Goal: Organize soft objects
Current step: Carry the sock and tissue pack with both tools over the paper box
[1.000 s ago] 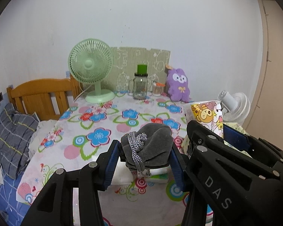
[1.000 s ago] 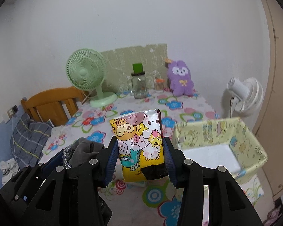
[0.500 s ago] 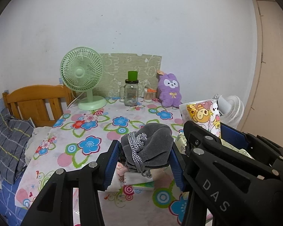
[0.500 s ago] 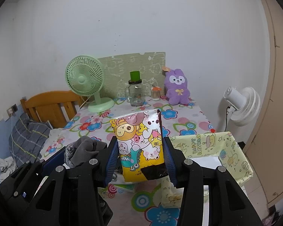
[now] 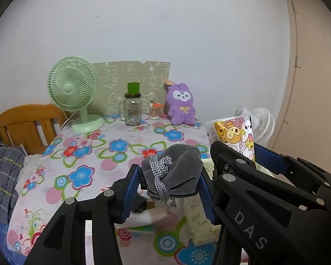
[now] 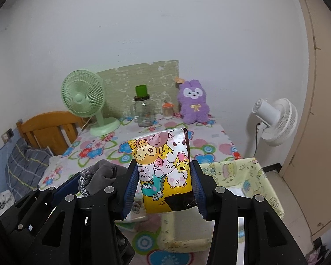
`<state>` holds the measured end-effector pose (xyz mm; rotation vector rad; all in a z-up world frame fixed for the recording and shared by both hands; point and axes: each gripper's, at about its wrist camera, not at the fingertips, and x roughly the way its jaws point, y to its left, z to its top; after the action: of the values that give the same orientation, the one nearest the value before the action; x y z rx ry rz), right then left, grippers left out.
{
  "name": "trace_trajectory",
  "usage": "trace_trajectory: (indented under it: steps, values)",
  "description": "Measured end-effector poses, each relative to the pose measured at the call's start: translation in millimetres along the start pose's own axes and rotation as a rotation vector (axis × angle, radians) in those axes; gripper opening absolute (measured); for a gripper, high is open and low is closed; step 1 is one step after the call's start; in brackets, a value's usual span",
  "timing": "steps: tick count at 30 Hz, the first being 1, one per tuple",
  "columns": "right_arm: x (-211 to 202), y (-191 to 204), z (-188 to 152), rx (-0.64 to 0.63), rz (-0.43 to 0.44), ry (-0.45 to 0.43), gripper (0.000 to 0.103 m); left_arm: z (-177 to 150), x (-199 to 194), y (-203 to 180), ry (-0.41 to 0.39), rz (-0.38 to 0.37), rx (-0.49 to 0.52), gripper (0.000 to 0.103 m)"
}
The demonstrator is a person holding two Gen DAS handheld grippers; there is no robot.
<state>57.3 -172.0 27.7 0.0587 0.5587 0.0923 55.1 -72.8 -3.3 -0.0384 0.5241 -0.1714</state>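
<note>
My left gripper (image 5: pixel 168 182) is shut on a grey velvet drawstring pouch (image 5: pixel 176 172) and holds it above the flowered table (image 5: pixel 94 159). My right gripper (image 6: pixel 163 187) is shut on a yellow cartoon-print packet (image 6: pixel 163 172), held upright above the table's near end. The packet also shows in the left wrist view (image 5: pixel 234 134), and the pouch in the right wrist view (image 6: pixel 99 174). A pale yellow printed fabric box (image 6: pixel 251 181) stands open just right of and below the packet. A purple plush bunny (image 6: pixel 194 101) sits at the table's back.
A green desk fan (image 6: pixel 86 101), a glass jar with a green lid (image 6: pixel 143 110) and a small bottle (image 6: pixel 167 110) stand along the back. A white fan (image 6: pixel 273 121) stands at the right, a wooden headboard (image 6: pixel 48 128) at the left. Small packets (image 5: pixel 147 216) lie under the grippers.
Both grippers have pulled back and risen with their loads, so the table objects look farther away. The fabric box has slid lower and nearer in the right wrist view.
</note>
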Motion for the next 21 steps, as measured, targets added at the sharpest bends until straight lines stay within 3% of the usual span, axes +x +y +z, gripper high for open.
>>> trace_trajectory:
  steps: [21]
  values:
    - [42.8, -84.1, 3.2, 0.101, -0.103, 0.058, 0.050, 9.5, 73.7, -64.2, 0.106, -0.140, 0.080, 0.053]
